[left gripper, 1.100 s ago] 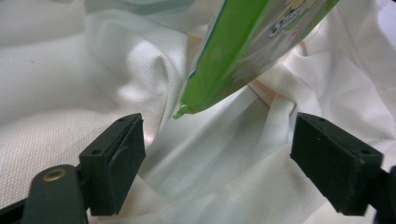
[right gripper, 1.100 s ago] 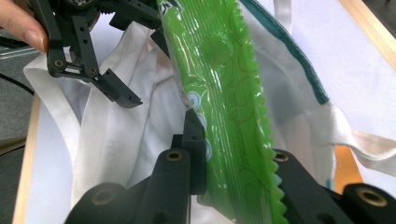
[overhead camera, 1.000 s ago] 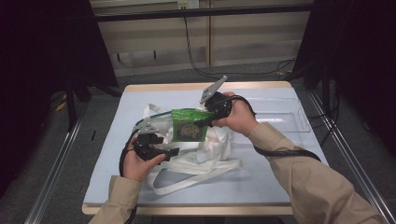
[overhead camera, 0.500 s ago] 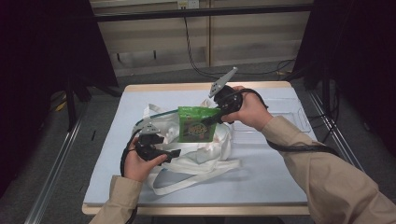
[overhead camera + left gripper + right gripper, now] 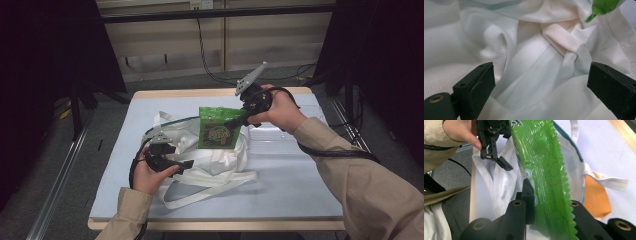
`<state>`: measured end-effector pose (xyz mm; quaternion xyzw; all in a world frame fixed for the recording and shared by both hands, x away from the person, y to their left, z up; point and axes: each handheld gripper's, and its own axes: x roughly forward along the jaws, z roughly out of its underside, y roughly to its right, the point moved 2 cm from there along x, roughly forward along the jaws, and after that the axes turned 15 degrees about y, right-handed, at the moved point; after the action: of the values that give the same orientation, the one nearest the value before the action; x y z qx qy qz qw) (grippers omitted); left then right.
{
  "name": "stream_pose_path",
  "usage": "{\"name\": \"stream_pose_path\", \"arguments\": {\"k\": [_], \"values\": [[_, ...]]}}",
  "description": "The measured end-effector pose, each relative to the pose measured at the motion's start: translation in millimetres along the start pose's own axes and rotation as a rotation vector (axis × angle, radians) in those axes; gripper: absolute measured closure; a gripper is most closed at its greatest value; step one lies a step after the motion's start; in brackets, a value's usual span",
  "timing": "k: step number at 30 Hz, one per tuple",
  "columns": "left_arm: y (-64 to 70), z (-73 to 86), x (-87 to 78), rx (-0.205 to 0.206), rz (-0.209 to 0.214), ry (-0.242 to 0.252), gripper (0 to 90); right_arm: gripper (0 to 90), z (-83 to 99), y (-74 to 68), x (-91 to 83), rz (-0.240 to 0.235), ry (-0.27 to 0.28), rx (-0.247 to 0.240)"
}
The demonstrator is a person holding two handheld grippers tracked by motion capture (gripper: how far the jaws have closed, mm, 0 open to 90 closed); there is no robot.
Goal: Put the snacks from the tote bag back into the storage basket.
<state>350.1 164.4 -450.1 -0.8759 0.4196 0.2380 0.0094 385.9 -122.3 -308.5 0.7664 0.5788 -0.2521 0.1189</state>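
Right gripper point(image 5: 243, 119) clamped tight on the top corner of a green snack bag point(image 5: 218, 128), held up in the air, bag hanging flat-side to the high view. In the right gripper view, jaws pinched on the crinkly zigzag seam of that bag point(image 5: 544, 170). Straight below it, a crumpled white cloth bag point(image 5: 210, 160) on the table point(image 5: 300, 190), long straps trailing toward the near edge. Off to the lower left, left gripper point(image 5: 187, 164) low over the cloth, jaws wide apart, nothing between them but folds of white fabric point(image 5: 536, 62). Green corner just peeking in at top right there.
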Motion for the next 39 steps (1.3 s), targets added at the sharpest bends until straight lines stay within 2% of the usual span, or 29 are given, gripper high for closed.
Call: {"name": "stream_pose_path", "arguments": {"k": [13,19,21,24,28,30,35,39], "values": [[-0.1,0.8,2.2,-0.004,0.001,-0.005,7.6,79.5,-0.4,6.4,-31.5,0.006,-0.014,0.022],[-0.6,1.0,3.1,0.0,-0.001,-0.01,7.6,79.5,1.1,13.1,-49.6,0.023,-0.015,0.033],[-0.6,1.4,3.6,-0.005,0.003,-0.01,7.6,79.5,2.3,15.1,-54.6,0.033,-0.032,0.035],[-0.8,0.9,3.2,0.008,-0.001,-0.019,7.6,79.5,4.2,18.2,-61.7,0.032,-0.034,0.046],[-0.6,1.2,3.5,-0.005,0.002,-0.014,7.6,79.5,8.0,22.2,-69.7,0.044,-0.037,0.057],[-1.0,0.9,3.4,0.0,0.002,-0.015,7.6,79.5,10.0,24.4,-73.7,0.049,-0.044,0.063],[-1.8,0.5,3.9,0.003,0.011,-0.018,7.6,79.4,15.0,31.0,-84.1,0.059,-0.038,0.077],[-1.7,0.7,4.9,0.003,0.0,-0.024,7.5,79.4,19.5,36.1,-91.5,0.08,-0.036,0.088]]}}
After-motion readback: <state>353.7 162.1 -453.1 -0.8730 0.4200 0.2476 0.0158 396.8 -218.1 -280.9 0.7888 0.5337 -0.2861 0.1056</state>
